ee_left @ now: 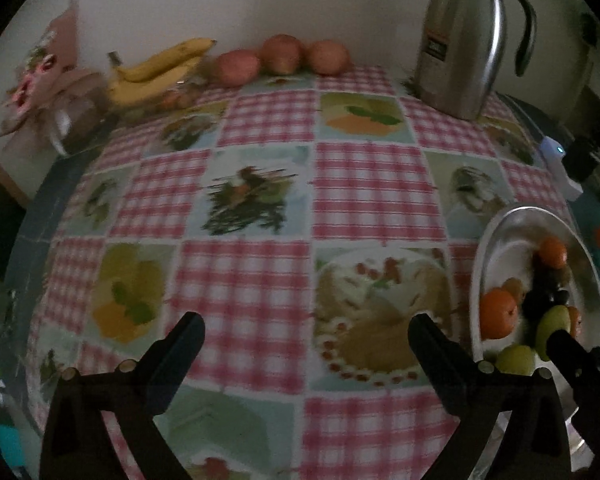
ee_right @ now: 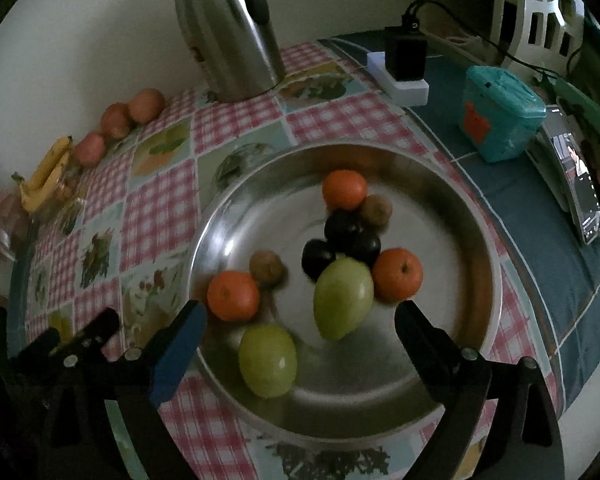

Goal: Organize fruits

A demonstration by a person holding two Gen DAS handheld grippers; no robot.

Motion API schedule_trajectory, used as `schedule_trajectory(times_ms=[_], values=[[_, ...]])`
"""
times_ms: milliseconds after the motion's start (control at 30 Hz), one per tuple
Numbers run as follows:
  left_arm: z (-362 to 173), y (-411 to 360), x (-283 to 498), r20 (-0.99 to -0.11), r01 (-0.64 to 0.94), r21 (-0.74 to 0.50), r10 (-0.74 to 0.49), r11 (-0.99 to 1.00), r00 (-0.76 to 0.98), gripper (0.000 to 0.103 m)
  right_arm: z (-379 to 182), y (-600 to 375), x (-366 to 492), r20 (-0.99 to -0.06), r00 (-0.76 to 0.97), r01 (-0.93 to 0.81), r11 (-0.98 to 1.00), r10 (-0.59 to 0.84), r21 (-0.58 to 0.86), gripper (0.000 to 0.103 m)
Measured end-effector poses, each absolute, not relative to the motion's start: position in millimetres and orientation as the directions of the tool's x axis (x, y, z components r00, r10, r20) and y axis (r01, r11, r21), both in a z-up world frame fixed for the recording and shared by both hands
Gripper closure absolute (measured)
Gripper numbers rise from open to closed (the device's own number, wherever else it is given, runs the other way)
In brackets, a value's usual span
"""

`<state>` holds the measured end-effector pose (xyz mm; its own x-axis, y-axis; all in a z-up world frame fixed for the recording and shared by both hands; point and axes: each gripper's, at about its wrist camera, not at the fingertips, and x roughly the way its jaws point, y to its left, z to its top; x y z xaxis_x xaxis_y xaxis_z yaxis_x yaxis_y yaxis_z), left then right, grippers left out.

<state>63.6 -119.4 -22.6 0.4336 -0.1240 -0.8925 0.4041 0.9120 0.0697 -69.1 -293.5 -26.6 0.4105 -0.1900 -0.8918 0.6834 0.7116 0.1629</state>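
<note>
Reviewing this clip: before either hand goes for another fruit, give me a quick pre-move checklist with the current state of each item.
1. Left gripper empty, fingers apart over the tablecloth: ok.
2. Right gripper empty, fingers apart above the metal bowl: ok.
3. Room left in the bowl for more fruit, bare metal on its left side: ok.
4. Remaining fruit visible by the wall, bananas and three apples: ok.
5. Thermos stands clear of a direct path from bowl to bananas: ok.
6. Fruit in the bowl settled, green mango blurred: cannot tell.
</note>
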Motion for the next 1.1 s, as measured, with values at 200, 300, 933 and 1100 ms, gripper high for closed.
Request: schedule_trajectory(times_ms=[200, 300, 933, 1100], values=[[-11, -96, 51, -0.876, 0.352, 0.155, -0.037, 0.923, 0.481, 0.0, -22, -272, -79, -0.89, 0.415, 0.655, 0.741, -0.19, 0.147, 0.008], [-5, -84, 41, -0.867, 0.343, 0.194, -0.004, 0.919, 0.499, 0.0, -22, -258, -86, -0.89, 0.413, 0.633, 0.763, -0.192, 0.13, 0.008], [1, -53, 8, -0.893, 0.378, 0.181, -0.009, 0.908, 0.449, 0.0, -11, -233, -113, -0.87, 0.45, 0.619, 0.773, -0.202, 0.141, 0.008], [1, -49, 12, -0.901, 0.362, 0.158, -0.016, 0.919, 0.434, 0.0, -11, -232, -110, -0.872, 0.446, 0.607, 0.784, -0.201, 0.13, 0.008]])
